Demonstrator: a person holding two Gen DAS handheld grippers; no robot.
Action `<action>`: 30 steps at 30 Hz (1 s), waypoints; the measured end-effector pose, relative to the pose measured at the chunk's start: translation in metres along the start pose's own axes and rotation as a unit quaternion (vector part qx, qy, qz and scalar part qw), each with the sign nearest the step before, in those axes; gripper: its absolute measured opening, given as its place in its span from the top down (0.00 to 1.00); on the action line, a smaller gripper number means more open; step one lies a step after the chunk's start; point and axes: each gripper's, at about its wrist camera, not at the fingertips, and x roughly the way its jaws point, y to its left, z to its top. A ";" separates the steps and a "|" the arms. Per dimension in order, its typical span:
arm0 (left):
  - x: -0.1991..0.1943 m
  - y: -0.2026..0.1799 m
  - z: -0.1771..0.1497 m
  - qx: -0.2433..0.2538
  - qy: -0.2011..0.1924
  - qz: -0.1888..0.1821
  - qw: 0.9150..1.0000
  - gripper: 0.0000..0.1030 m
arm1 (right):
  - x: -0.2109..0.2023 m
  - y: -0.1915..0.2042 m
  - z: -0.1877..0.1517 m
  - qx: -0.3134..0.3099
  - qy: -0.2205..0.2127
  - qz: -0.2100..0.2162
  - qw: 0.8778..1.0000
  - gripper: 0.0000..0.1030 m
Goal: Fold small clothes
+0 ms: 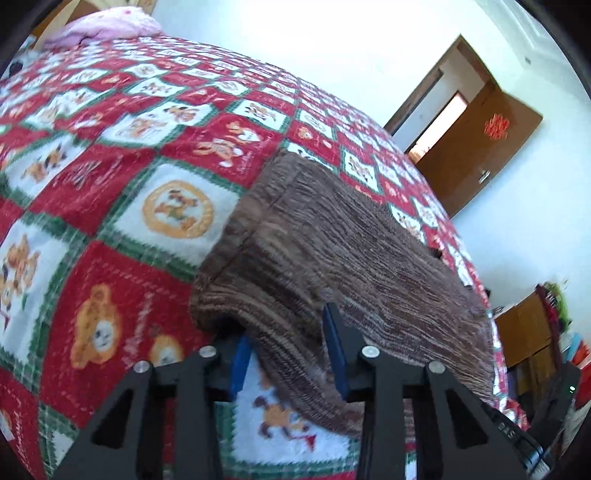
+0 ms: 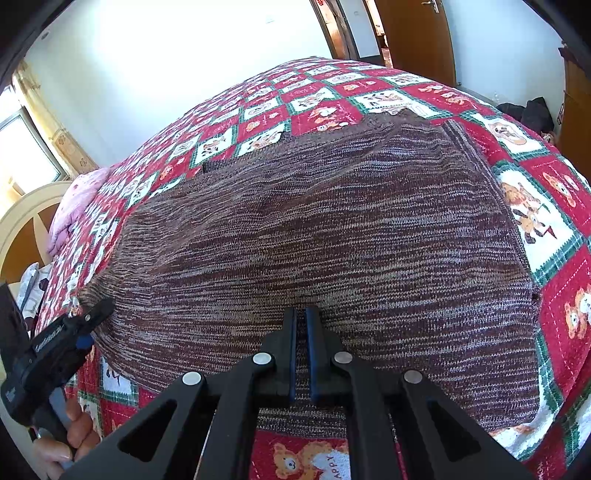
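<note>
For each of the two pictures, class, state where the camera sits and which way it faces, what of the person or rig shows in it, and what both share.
Left wrist: sits behind the left gripper, looking down across the sweater toward a door; only its fingers show.
Right wrist: sits behind the right gripper, facing over the sweater toward the far wall; the left gripper and a hand show.
Shared: sweater, quilt, pink bedding.

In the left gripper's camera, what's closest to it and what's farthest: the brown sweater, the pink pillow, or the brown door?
From the left hand-held gripper:
1. Brown sweater, a fold right between its fingers.
2. Pink pillow, top left, at the bed's far end.
3. Brown door, right, past the bed; pillow and door are close to call.
</note>
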 end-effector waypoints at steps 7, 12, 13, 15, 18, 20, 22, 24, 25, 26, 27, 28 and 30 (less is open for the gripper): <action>-0.012 0.040 -0.004 -0.074 0.000 -0.092 0.993 0.57 | 0.000 0.000 0.000 0.000 0.000 0.000 1.000 0.95; -0.013 0.016 -0.011 -0.046 -0.011 -0.087 0.995 0.25 | 0.000 0.000 0.000 0.002 0.000 0.002 1.000 0.95; -0.013 0.011 -0.010 -0.046 -0.010 -0.083 0.995 0.21 | 0.000 0.000 0.000 0.002 0.000 0.001 1.000 0.95; -0.011 0.004 -0.009 -0.058 -0.014 -0.085 0.995 0.07 | 0.001 0.000 0.000 0.002 0.000 0.001 1.000 0.95; -0.001 0.005 0.007 -0.080 -0.027 -0.077 0.993 0.06 | 0.001 0.000 0.000 0.004 0.000 0.002 1.000 0.95; 0.004 0.014 0.020 -0.113 -0.042 -0.077 0.990 0.09 | 0.001 0.000 0.000 0.004 0.000 0.002 1.000 0.95; 0.009 0.023 0.029 -0.134 -0.046 -0.073 0.987 0.24 | 0.001 0.000 0.000 0.004 0.000 0.003 1.000 0.95; 0.016 0.029 0.031 -0.128 -0.027 -0.067 0.989 0.61 | 0.001 0.000 0.000 0.005 0.000 0.003 1.000 0.95; 0.018 0.031 0.030 -0.120 -0.019 -0.065 0.990 0.68 | 0.001 -0.001 0.000 0.005 0.000 0.004 1.000 0.95; 0.018 0.033 0.028 -0.110 -0.015 -0.064 0.992 0.72 | 0.001 -0.001 0.000 0.005 0.000 0.004 1.000 0.95; 0.014 0.034 0.025 -0.095 -0.013 -0.069 0.993 0.76 | 0.001 -0.001 0.000 0.006 0.000 0.005 1.000 0.95; 0.010 0.033 0.023 -0.082 -0.012 -0.072 0.994 0.76 | 0.001 -0.001 0.000 0.007 0.000 0.005 1.000 0.95; 0.001 0.025 0.021 -0.040 -0.019 -0.066 0.997 0.76 | 0.001 -0.001 0.000 0.007 0.000 0.006 1.000 0.95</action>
